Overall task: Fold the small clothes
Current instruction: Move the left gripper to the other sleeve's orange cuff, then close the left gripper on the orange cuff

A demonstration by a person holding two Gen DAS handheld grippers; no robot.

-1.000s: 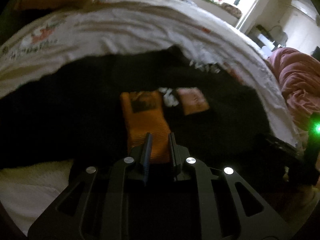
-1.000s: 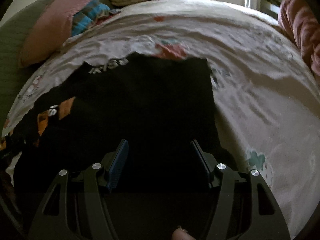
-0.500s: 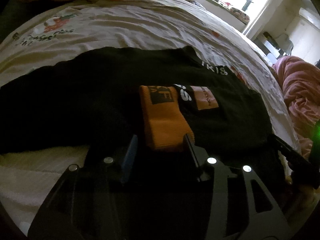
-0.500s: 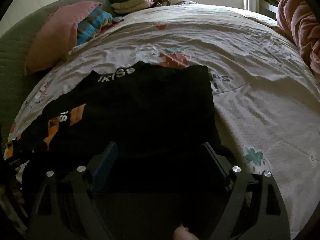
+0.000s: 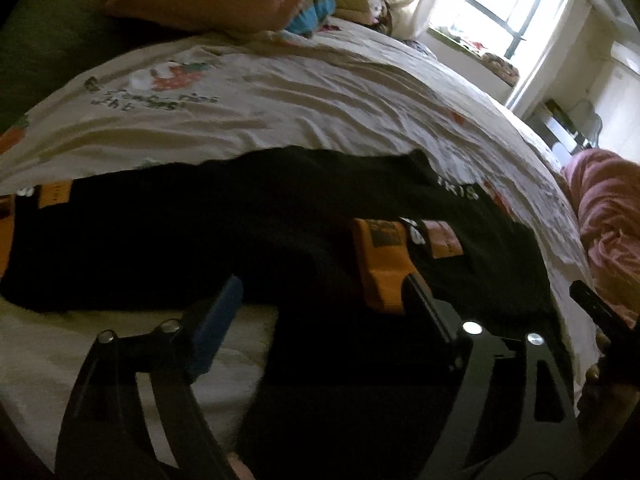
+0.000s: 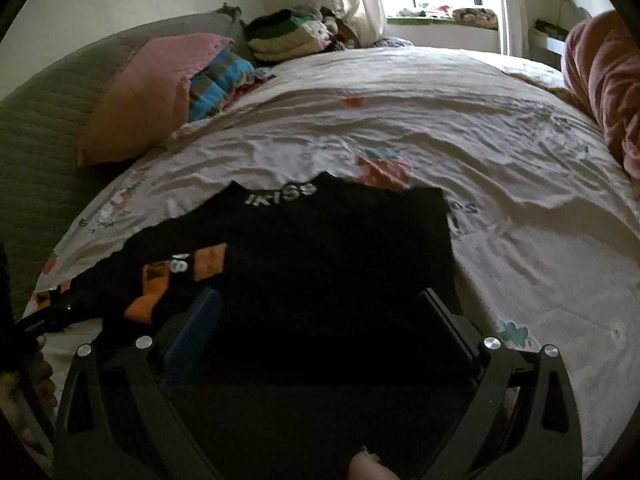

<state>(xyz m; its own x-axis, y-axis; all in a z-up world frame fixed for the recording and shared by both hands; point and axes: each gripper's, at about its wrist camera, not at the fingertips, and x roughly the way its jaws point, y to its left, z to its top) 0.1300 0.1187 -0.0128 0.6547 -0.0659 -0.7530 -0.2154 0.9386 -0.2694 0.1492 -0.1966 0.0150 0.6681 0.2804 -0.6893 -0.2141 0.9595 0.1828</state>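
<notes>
A small black top (image 5: 240, 232) lies flat on the bed, its collar with white letters (image 6: 280, 196) at the far side. One sleeve with an orange cuff (image 5: 384, 268) is folded in over the body and also shows as the orange cuff (image 6: 146, 304) at the left. My left gripper (image 5: 320, 296) hovers over the near hem, its jaws opening, nothing between the pads; the cuff lies just beside the right finger. My right gripper (image 6: 320, 308) hangs above the black top (image 6: 340, 260), jaws opening wide and holding nothing.
The printed cream sheet (image 6: 520, 220) spreads beyond the top. A pink pillow (image 6: 152, 92) and a stack of folded clothes (image 6: 288, 36) sit at the head of the bed. A pink blanket (image 6: 600, 80) is heaped at the right edge.
My left gripper let go of the orange cuff, opened wide and drew back and up. My right gripper opened wider and rose, so more of the bed shows.
</notes>
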